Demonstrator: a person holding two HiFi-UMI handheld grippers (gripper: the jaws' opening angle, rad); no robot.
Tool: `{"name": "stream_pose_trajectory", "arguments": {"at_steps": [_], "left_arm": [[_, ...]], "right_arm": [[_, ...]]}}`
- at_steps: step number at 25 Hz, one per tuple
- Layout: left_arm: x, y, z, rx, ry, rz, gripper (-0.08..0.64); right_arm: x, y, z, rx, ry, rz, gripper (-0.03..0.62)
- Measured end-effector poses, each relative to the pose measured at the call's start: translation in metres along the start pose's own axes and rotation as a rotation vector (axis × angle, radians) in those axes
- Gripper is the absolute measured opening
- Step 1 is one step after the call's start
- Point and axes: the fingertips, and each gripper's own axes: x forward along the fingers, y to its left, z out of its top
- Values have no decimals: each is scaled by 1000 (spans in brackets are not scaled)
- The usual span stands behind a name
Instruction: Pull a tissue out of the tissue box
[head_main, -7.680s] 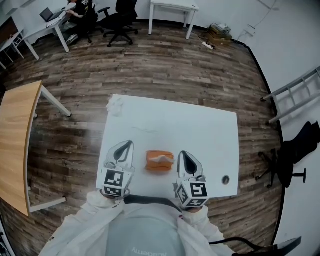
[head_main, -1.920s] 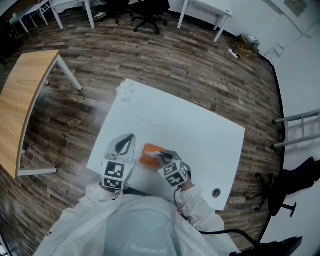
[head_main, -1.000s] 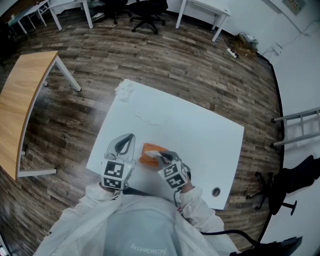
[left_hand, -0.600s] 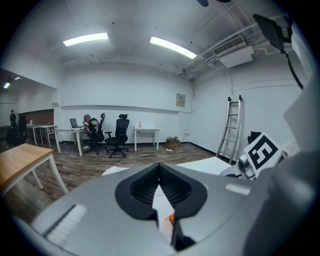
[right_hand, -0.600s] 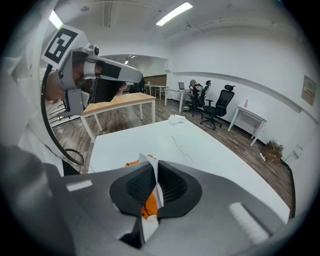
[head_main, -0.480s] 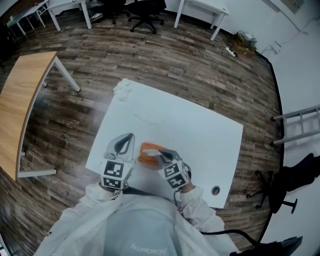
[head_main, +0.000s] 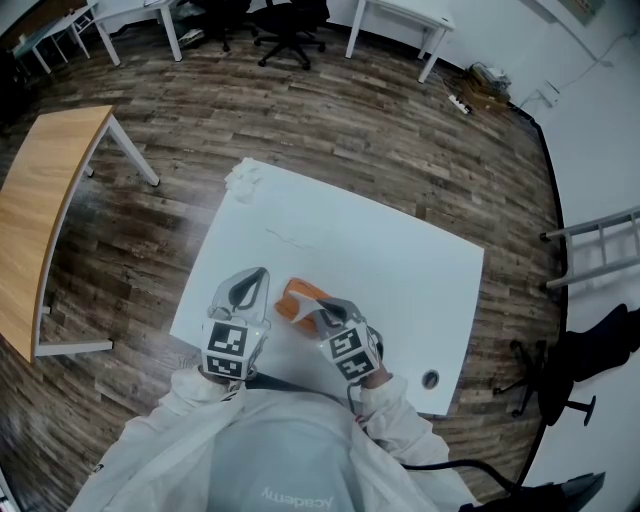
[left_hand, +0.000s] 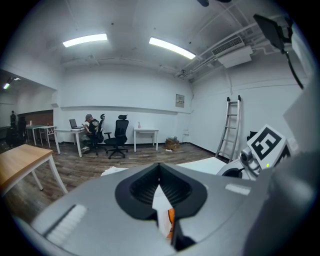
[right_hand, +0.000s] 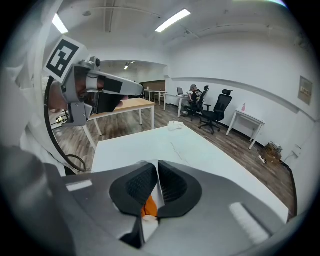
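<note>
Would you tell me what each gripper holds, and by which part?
The right gripper pinches the tissue by its end sticking out of the orange tissue box; the left gripper holds nothing.

- Left gripper (head_main: 262, 273) sits lower left of centre in the head view and points toward the top of the frame. Its jaws are closed together, with nothing between them.
- Right gripper (head_main: 318, 313) sits just right of it and is angled to the upper left. Its jaws are pressed together on a thin white tissue (right_hand: 158, 186).
- The marker cubes (head_main: 227, 350) face the camera.
- Both arms, in white sleeves (head_main: 190, 402), reach up from the bottom edge, forearms near each other.
</note>
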Motion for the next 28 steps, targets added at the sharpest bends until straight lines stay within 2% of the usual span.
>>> {"name": "stream_pose_trajectory", "arguments": {"at_steps": [28], "left_arm": [[-2,-12,3,22,-2,-25,0]], "right_arm": [[-34,-3,29,38,-113,-32,5]]}}
